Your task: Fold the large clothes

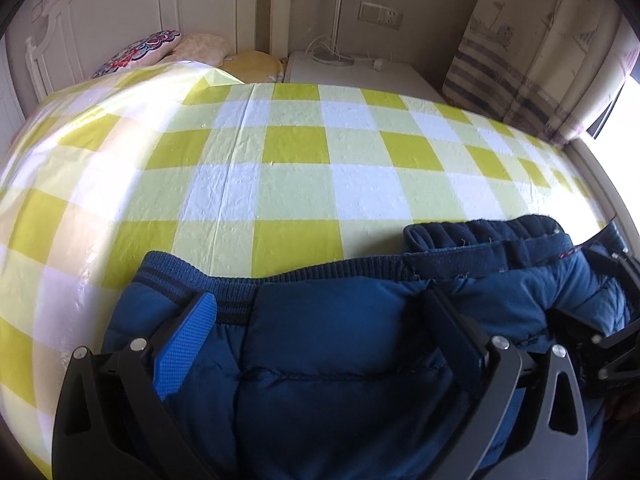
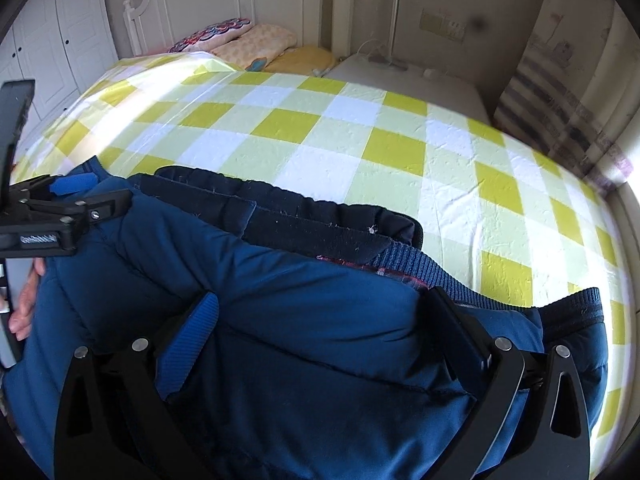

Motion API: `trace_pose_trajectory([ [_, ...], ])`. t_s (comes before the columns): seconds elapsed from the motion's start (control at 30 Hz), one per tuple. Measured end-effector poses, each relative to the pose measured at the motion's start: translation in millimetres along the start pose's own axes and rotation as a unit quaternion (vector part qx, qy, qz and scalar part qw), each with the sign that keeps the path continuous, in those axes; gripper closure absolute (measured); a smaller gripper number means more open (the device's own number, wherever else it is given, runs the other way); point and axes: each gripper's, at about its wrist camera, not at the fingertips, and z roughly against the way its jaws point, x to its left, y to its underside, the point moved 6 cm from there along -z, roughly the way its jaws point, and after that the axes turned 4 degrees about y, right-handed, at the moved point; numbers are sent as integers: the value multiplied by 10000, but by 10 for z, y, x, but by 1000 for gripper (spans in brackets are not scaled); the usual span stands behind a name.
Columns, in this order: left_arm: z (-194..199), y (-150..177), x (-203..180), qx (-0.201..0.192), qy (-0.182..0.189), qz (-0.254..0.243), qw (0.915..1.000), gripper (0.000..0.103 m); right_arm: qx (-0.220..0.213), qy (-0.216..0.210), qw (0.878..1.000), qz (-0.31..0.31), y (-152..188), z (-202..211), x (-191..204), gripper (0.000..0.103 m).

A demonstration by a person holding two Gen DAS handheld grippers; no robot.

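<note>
Blue padded jacket [image 1: 340, 360] lay at bed's [image 1: 280, 160] near edge; left gripper [image 1: 320, 320] and right gripper [image 2: 324, 320] each spread wide, jacket bulging between fingers, no pinch.

Jacket [image 1: 340, 344] was mid blue, quilted, with darker navy ribbed hem and navy fleece lining; a sliver of red plaid showed at the collar in the right wrist view. Bed cover [image 1: 280, 152] was checked in yellow-green, pale green and white. Gripper bodies were black with blue finger pads [image 1: 188, 344]; pillows [image 2: 240, 40] were floral multicolour, cream and yellow, and the curtain [image 1: 520, 52] was beige with grey stripes.
</note>
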Motion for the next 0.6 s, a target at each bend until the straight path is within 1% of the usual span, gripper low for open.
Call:
trace_pose_trajectory([
  [0.03,23,-20,-21,181,-102,-213,9996,2,100,-52,9999,77,-12,34,-16,5],
  [0.07,66,-28,-26,291,-206,-331,9988,2,117,41,9999,86,-28,125,-69,5],
  [0.1,181,-68,-1,252,-303,-354,9986,3,-39,205,9998,23,-50,271,-157,5],
  [0.13,321,-119,45,24,-351,-293,9990,3,-336,292,9990,-69,-84,456,-268,5],
  [0.17,441,-161,88,-198,-365,-230,9989,3,-609,279,9976,-180,-111,613,-384,5],
  [0.2,625,-239,163,-584,-353,-120,9976,2,-787,253,9960,-329,-125,716,-506,5],
  [0.23,715,-274,220,-790,-380,-40,9961,2,-869,257,9945,-519,-123,769,-634,5],
  [0.27,795,-301,307,-1003,-470,105,9938,2,-888,296,9917,-882,-96,790,-838,5],
  [0.3,811,-305,361,-1071,-516,200,9927,3,-850,268,9889,-1192,-49,764,-995,5],
  [0.33,771,-289,412,-1053,-489,287,9928,3,-801,153,9868,-1401,8,715,-1098,5],
  [0.37,706,-257,430,-983,-445,300,9937,3,-719,-85,9850,-1564,85,611,-1192,5],
  [0.4,626,-213,438,-909,-453,283,9944,3,-644,-214,9836,-1668,159,517,-1238,5],
  [0.47,389,-85,425,-691,-673,86,9953,3,-591,-260,9817,-1792,265,395,-1289,7],
  [0.53,218,-39,396,-345,-765,-49,9965,3,-665,-340,9797,-1859,307,370,-1295,9],
  [0.6,213,-42,416,-357,-777,-46,9963,3,-809,-68,9802,-1804,296,393,-1310,11],
])
